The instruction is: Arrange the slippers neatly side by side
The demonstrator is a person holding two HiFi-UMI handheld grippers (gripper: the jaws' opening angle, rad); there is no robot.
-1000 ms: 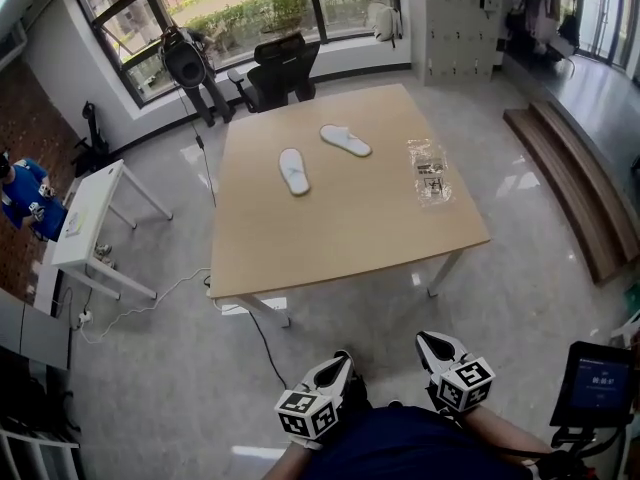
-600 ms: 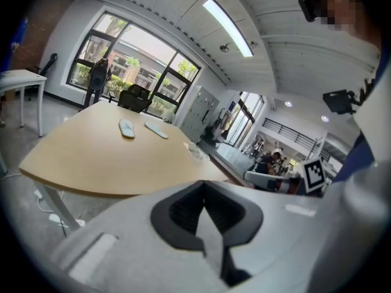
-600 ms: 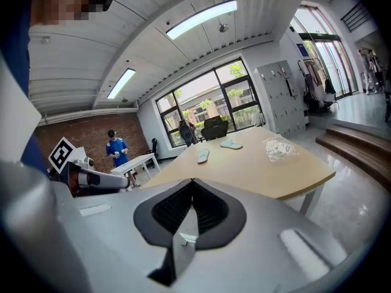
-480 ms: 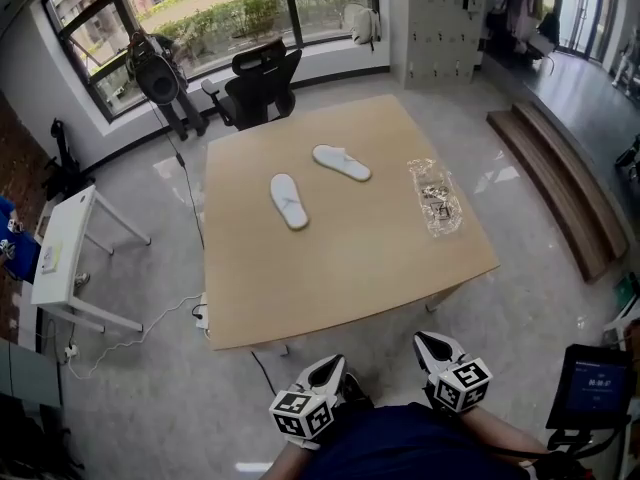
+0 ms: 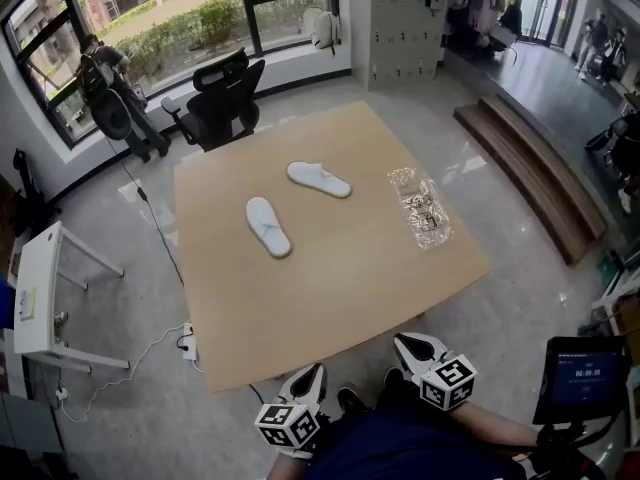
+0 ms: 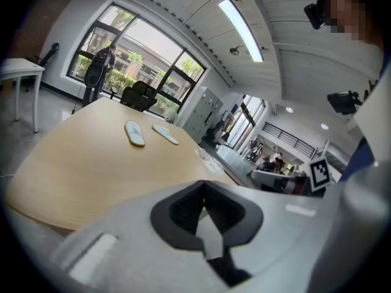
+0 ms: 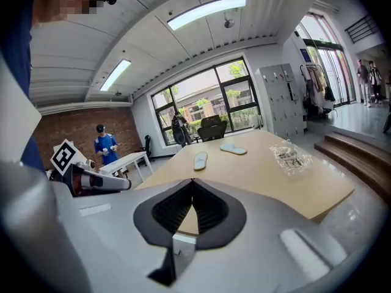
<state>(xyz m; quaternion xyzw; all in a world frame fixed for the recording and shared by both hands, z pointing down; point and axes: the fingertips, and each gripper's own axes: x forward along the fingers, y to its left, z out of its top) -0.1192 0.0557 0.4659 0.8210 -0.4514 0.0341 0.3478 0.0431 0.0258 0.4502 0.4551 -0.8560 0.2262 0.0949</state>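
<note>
Head view: wood table [image 5: 330, 308] fills the middle, person standing at its near edge. Both slippers lie on the far-left part of the top, apart, not touching. Near slipper [image 5: 268, 226]: long axis runs approx away from the person, far end leaning left. Far slipper [image 5: 319, 179]: long axis mostly across the pic, right end a bit nearer. So they sit at a wide angle, not parallel; toe vs heel too small to tell. Clear plastic bag [image 5: 420, 208] lies to their right, well apart. Left gripper [image 5: 316, 371] & right gripper [image 5: 402, 340] hover by the near edge, jaws closed together, nothing in either. Step, I'd say: reach-in, no slipper touched yet. Next: open jaws, reach across, take one slipper & swing it parallel w/ the other
</note>
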